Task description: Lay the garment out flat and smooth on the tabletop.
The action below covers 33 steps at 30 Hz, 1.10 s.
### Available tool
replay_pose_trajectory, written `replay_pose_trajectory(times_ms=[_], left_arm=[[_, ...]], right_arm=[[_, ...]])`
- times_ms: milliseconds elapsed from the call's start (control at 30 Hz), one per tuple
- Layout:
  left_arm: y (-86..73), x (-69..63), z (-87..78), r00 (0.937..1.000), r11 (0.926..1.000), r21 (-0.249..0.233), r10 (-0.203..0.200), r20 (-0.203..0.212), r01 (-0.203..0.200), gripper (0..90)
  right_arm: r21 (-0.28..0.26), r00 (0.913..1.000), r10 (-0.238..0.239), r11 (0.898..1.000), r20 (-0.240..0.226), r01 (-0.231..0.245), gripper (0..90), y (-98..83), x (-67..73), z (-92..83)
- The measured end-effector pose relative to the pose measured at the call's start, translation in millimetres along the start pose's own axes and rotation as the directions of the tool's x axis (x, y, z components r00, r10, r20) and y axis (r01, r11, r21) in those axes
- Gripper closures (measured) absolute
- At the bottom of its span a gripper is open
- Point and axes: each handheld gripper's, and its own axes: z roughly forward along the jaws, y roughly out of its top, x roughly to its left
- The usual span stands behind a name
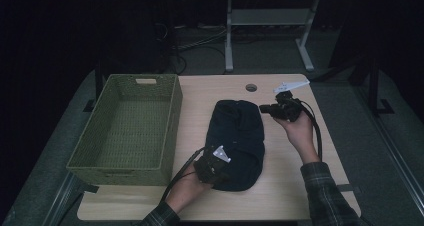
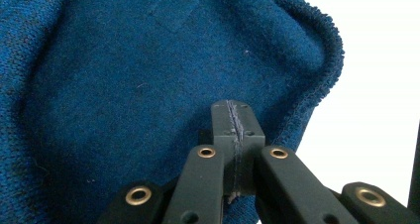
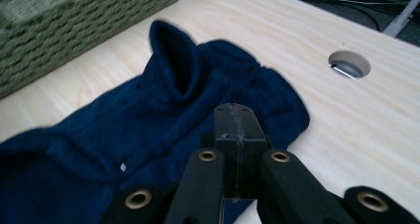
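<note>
- left gripper (image 1: 214,167) at near edge of table (image 1: 280,196), over the near left corner of the dark blue knit garment (image 1: 239,143); held in the person's left hand (image 1: 186,188)
- left gripper view: jaws pressed flat together, no gap; a thin strip of fabric or thread runs along the seam between them, so it looks pinched on the garment (image 2: 124,95), which lies right under and around the tips
- garment lies crumpled mid-table, just right of the basket, not touching it as far as I can tell
- right gripper (image 1: 267,109) farther back, at the garment's far right edge, in the person's right hand (image 1: 300,131); points left toward the cloth
- right gripper view: jaws fully together, nothing visible between them; tips sit above the garment (image 3: 148,125); contact can't be told
- green woven basket (image 1: 127,128) on left side of table, near to far edge
- round cable hole (image 1: 251,87) in tabletop at far edge, beyond the garment
</note>
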Motion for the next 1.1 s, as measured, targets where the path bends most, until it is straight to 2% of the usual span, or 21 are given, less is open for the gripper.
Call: replay_pose_trajectory(times_ms=[133, 200, 267, 300, 367, 500, 667, 767, 800, 833, 867, 933, 967, 1000, 1033, 1100], left_arm=[[1.2, -0.8, -0.1, 1.0000, 0.9999, 0.007, 0.009, 0.001, -0.009, 88.8], [2.1, -1.9, -0.4, 1.0000, 1.0000, 0.005, 0.005, -0.001, -0.005, 83.0], [3.8, -2.0, -3.5, 0.9997, 0.9999, 0.011, 0.012, -0.023, -0.012, 74.6], [4.6, -2.2, -5.5, 0.9997, 1.0000, 0.008, 0.000, -0.025, 0.000, 72.5], [6.3, -1.9, -11.8, 0.9996, 0.9999, -0.012, 0.001, -0.029, -0.002, 70.0], [12.3, -3.3, -25.4, 0.9986, 0.9986, -0.051, 0.010, -0.052, -0.013, 71.0], [22.2, 5.2, -38.4, 0.9942, 0.9942, -0.107, 0.000, -0.108, -0.012, 87.7], [29.0, 16.8, -43.3, 0.9867, 0.9917, -0.128, -0.028, -0.160, 0.008, 89.9], [30.8, 21.1, -43.5, 0.9824, 0.9914, -0.130, -0.038, -0.183, 0.014, 89.9], [30.8, 21.1, -43.5, 0.9824, 0.9914, -0.130, -0.038, -0.183, 0.014, 89.9], [33.0, 31.0, -42.4, 0.9748, 0.9898, -0.138, -0.065, -0.214, 0.036, 89.8], [34.3, 41.2, -39.5, 0.9640, 0.9872, -0.147, -0.098, -0.247, 0.062, 89.9], [34.3, 41.2, -39.5, 0.9640, 0.9872, -0.147, -0.098, -0.247, 0.062, 89.9], [35.2, 51.4, -36.7, 0.9550, 0.9860, -0.146, -0.118, -0.272, 0.080, 89.8], [35.4, 55.0, -34.8, 0.9479, 0.9848, -0.148, -0.132, -0.290, 0.092, 89.8], [34.9, 62.9, -30.2, 0.9366, 0.9837, -0.142, -0.151, -0.316, 0.111, 89.8]], right_arm=[[-0.001, 0.9999, -0.016, 1.000, -0.005, 0.016, 90.0, -14.9, 9.8, -7.6], [-0.007, 0.9997, -0.019, 1.000, -0.016, 0.019, 90.0, -21.9, 13.9, -11.0], [-0.016, 0.9996, -0.021, 1.000, -0.020, 0.021, 90.0, -29.1, 18.7, -13.8], [-0.012, 0.9994, -0.026, 1.000, -0.022, 0.026, 90.0, -32.6, 20.5, -14.4], [-0.012, 0.9993, -0.031, 0.999, -0.022, 0.031, 90.0, -40.0, 24.4, -15.3], [-0.007, 0.9990, -0.027, 1.000, -0.035, 0.026, 90.0, -55.3, 30.1, -13.2], [0.034, 0.9985, -0.032, 0.999, -0.045, 0.034, 90.0, -71.4, 37.4, -4.4], [0.067, 0.9983, -0.029, 0.997, -0.049, 0.033, 90.0, -77.3, 40.1, 2.3], [0.069, 0.9980, -0.029, 0.997, -0.057, 0.033, 90.0, -78.4, 39.7, 4.5], [0.070, 0.9979, -0.024, 0.997, -0.061, 0.028, 90.0, -79.2, 40.0, 6.5], [0.075, 0.9977, -0.015, 0.997, -0.067, 0.020, 90.0, -80.0, 41.0, 9.3], [0.093, 0.9974, -0.020, 0.995, -0.070, 0.026, 90.0, -81.1, 42.8, 14.0], [0.093, 0.9974, -0.020, 0.995, -0.070, 0.026, 90.0, -81.1, 42.8, 14.0], [0.110, 0.9973, -0.033, 0.993, -0.066, 0.040, 90.0, -82.5, 44.3, 19.5], [0.113, 0.9973, -0.037, 0.993, -0.063, 0.044, 90.0, -82.9, 44.5, 20.6], [0.125, 0.9977, -0.037, 0.991, -0.056, 0.044, 90.0, -83.8, 44.4, 22.3]])
